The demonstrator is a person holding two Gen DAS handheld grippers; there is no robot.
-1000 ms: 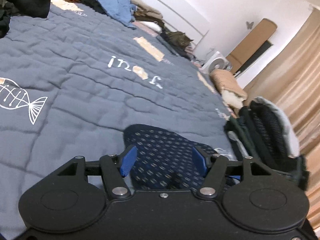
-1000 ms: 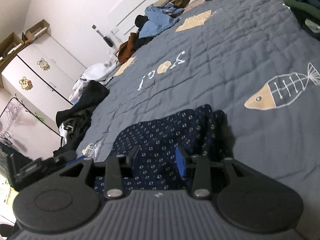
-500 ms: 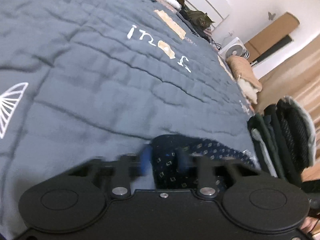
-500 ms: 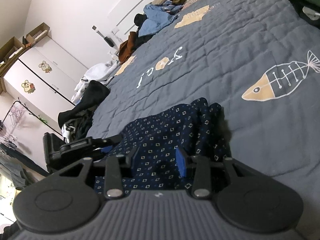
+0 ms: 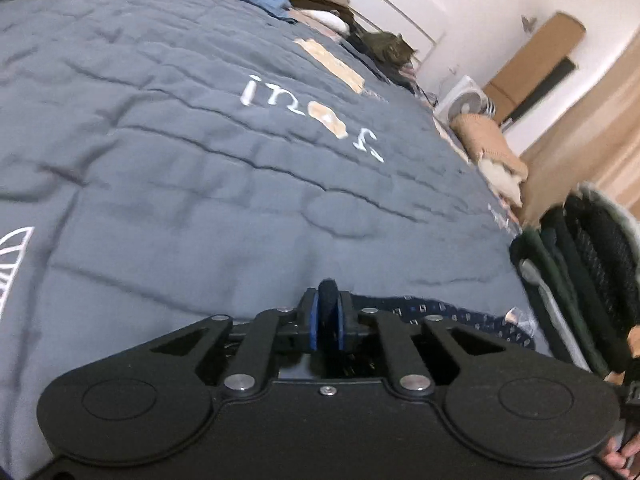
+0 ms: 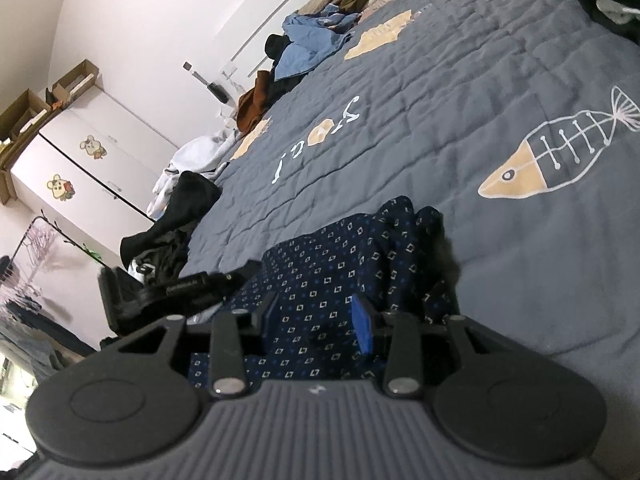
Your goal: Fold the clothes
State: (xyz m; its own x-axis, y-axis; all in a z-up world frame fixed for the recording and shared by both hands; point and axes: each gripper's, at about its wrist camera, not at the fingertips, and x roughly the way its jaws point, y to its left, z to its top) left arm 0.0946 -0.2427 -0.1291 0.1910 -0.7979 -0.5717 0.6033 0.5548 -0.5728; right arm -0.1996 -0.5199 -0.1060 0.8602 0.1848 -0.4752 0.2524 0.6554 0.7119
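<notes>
The right gripper hovers low over a navy patterned garment, its blue-padded fingers spread apart with the cloth showing between them. The garment lies bunched near the bed's near edge, on a grey quilt printed with a fish skeleton. The left gripper meets the garment's left edge; whether it grips cannot be told from here. A black garment spills over the bed's left edge. Blue and brown clothes are heaped at the far edge, by a white wall. A white cabinet with mouse stickers stands beyond.
</notes>
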